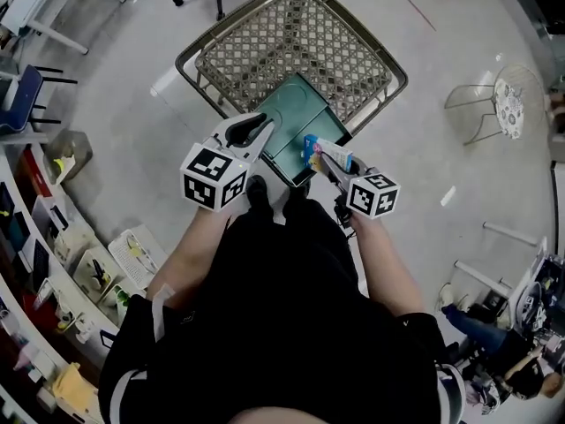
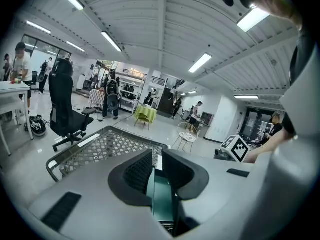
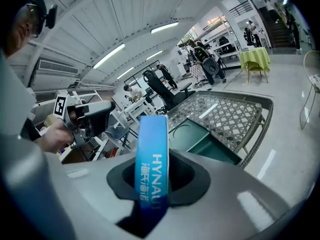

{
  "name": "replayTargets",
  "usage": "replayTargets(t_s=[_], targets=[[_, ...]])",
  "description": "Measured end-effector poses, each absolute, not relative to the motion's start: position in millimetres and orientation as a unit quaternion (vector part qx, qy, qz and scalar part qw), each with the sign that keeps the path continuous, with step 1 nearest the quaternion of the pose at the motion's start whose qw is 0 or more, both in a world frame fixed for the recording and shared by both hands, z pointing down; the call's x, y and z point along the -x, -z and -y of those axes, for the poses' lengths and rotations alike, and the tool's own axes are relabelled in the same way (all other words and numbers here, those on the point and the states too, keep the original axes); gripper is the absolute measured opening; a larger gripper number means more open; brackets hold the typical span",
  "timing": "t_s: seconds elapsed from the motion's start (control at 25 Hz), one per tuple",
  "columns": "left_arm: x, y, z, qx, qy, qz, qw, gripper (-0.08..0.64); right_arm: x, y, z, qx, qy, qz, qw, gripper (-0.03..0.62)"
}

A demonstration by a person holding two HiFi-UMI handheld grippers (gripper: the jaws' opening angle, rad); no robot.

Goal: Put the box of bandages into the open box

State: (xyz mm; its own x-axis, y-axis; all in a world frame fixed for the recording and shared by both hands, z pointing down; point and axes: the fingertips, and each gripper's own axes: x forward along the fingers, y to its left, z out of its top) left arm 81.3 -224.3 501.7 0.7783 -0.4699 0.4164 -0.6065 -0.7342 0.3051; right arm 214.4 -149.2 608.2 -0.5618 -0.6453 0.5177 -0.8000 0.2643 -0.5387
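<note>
Fingers (image 3: pixel 185 176) of the right gripper (image 3: pixel 154 179) are clamping the box of bandages (image 3: pixel 152 144), a blue carton held on edge at the lower right corner of the open box (image 1: pixel 291 113), just above centre in the head view on the wire-mesh table (image 1: pixel 300 34). The left gripper (image 2: pixel 156 156) is showing a narrow gap filled with green; whether it is pinching the wall I cannot tell. Doing this well probably means bringing the carton over the cavity, lowering it inside, then releasing.

Blue bandage box (image 3: pixel 152 169), teal open box (image 1: pixel 296 111)
</note>
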Motion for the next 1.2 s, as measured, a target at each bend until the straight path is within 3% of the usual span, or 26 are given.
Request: replayTargets(t_s=[1.2], targets=[[-59, -548, 176, -0.88, -0.206, 0.335, 0.266, 0.062, -171, -738, 146, -0.319, -0.42, 0.79, 0.313, 0.1]])
